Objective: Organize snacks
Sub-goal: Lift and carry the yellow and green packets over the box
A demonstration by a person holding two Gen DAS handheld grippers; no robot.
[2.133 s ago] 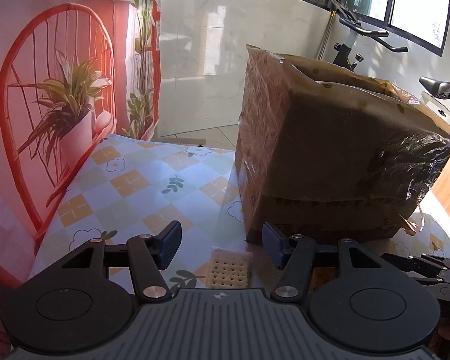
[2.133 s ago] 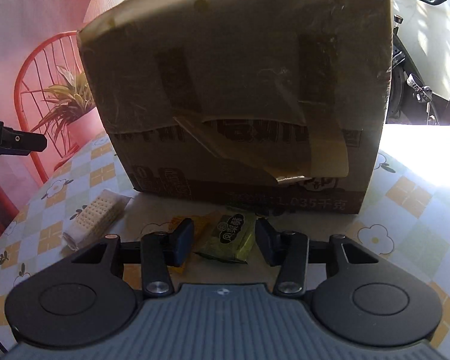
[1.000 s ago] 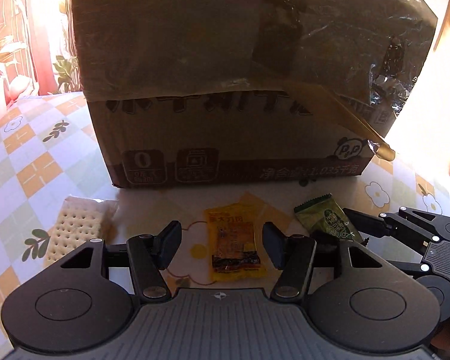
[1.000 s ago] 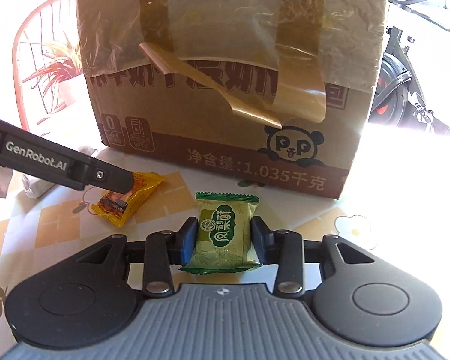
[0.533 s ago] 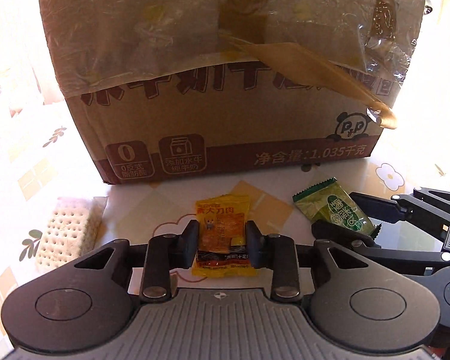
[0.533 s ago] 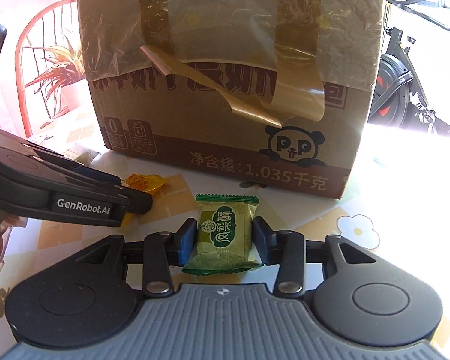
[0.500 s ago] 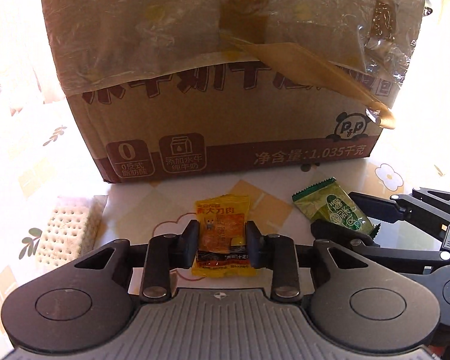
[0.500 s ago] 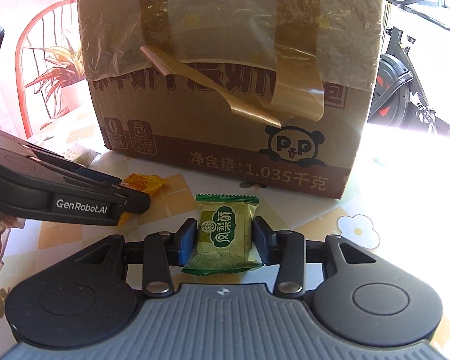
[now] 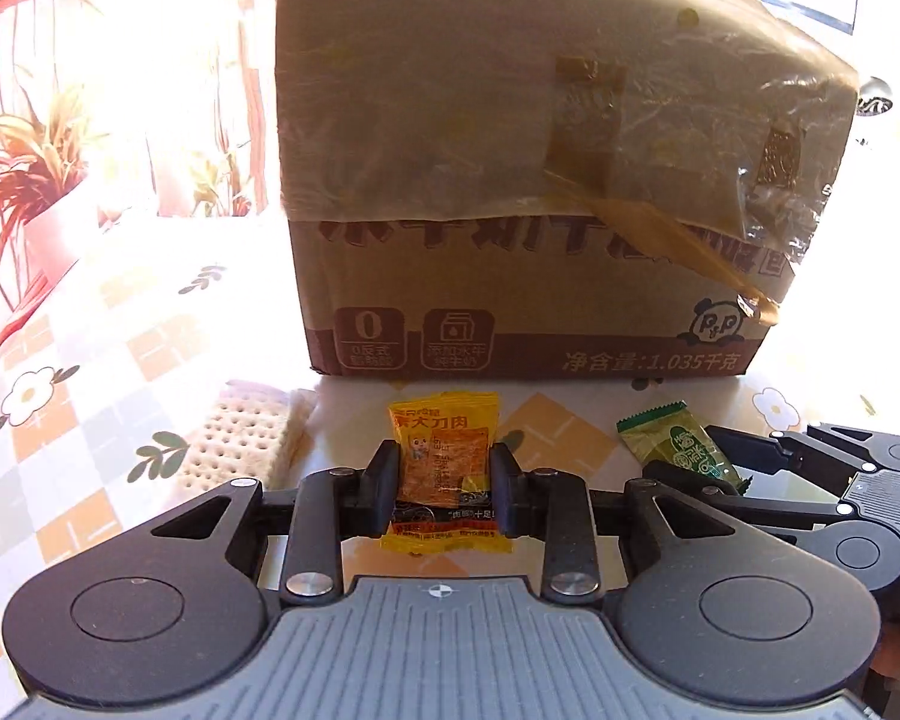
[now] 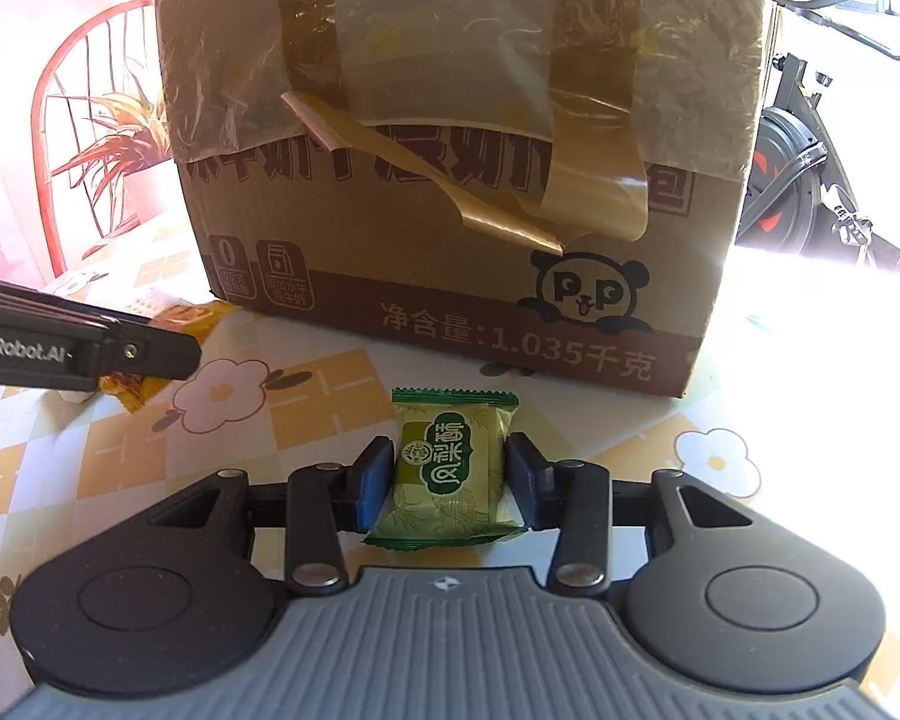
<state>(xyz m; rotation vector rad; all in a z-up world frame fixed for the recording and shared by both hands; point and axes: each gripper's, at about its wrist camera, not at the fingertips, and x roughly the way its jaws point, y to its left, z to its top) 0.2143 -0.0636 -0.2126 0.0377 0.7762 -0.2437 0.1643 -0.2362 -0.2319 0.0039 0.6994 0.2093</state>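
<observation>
The left hand-held gripper (image 9: 444, 483) is clamped on a yellow snack packet (image 9: 443, 468), one pad against each long side, the packet's top edge pointing to the far side. The right hand-held gripper (image 10: 446, 483) likewise pinches a green snack packet (image 10: 447, 468) across its middle. Whether either packet is lifted clear of the tabletop (image 10: 324, 396) or just resting on it is hard to tell.

Left of the yellow packet, near the front edge, lies a cracker pack (image 9: 240, 441), untouched. Just beyond both packets on the far side stands a taped cardboard box (image 10: 462, 138), its upper part wrapped in plastic film with loose strips of brown tape hanging down the front.

The step in hand looks like lifting both packets to carry them to the box. To do it well, keep the squeeze gentle, since these soft pouches crumple and can slip out sideways. Raise each one straight up before swinging toward the far side, so the hanging tape and film are not snagged. Keep the two tools apart, as they sit close together.
</observation>
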